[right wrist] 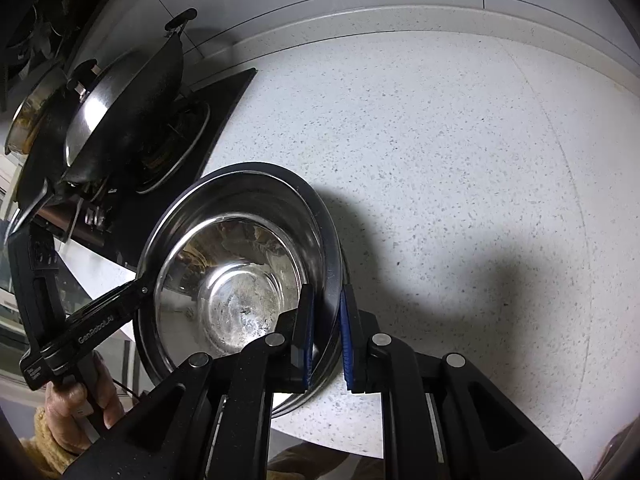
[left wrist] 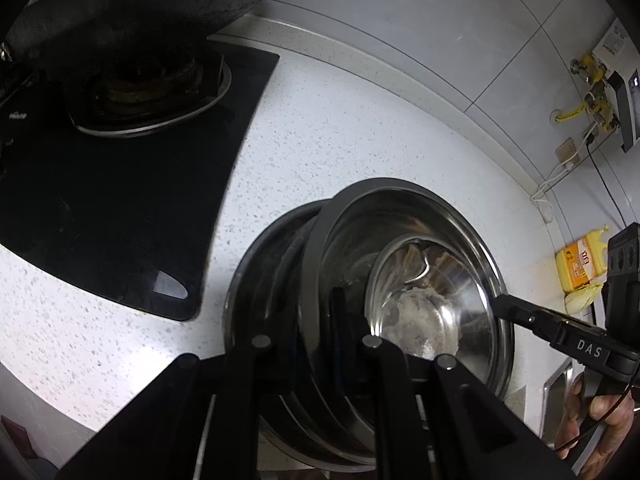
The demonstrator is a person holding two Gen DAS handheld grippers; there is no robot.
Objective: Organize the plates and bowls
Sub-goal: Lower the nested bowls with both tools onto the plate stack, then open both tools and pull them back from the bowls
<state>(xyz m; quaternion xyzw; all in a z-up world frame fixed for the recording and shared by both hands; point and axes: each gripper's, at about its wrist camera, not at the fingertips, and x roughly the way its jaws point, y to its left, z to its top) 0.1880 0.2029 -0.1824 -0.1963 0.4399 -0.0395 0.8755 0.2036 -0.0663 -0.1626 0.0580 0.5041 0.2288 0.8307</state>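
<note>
A stack of steel bowls (left wrist: pixel 404 280) sits on the white speckled counter (left wrist: pixel 320 136), with a smaller bowl nested inside a wide one. My left gripper (left wrist: pixel 320 344) straddles the near rim of the stack, one finger inside and one outside, closed on it. In the right wrist view the same stack (right wrist: pixel 232 276) fills the lower left. My right gripper (right wrist: pixel 326 332) has its blue-padded fingers on either side of the right rim; the pads look close to the metal, with a small gap on the right. The left gripper's finger (right wrist: pixel 116 308) touches the far left rim.
A black gas hob (left wrist: pixel 120 184) lies left of the bowls with a lidded wok (left wrist: pixel 132 4) on its burner. A yellow sponge pack (left wrist: pixel 580 268), wall sockets and cables sit at the right. A sink edge (left wrist: pixel 556 396) shows lower right. The wok also shows in the right wrist view (right wrist: pixel 120 108).
</note>
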